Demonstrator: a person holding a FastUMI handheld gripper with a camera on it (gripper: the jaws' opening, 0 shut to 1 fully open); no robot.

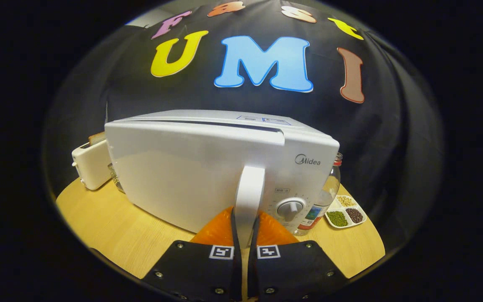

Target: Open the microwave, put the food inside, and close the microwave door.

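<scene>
Gripper view: the tool point(244, 218) was pinched narrow on the microwave point(224, 167) door handle point(248, 197), door barely cracked, so opening had only just begun, I'd guess. Couldn't tell where the food was; loading and closing were still left.

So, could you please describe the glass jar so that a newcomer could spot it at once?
Start at the white microwave on the wooden table, whose handle the gripper is shut on. The jar stands just beyond the dial side, between microwave and bean tray. It alone is clear glass.
</scene>
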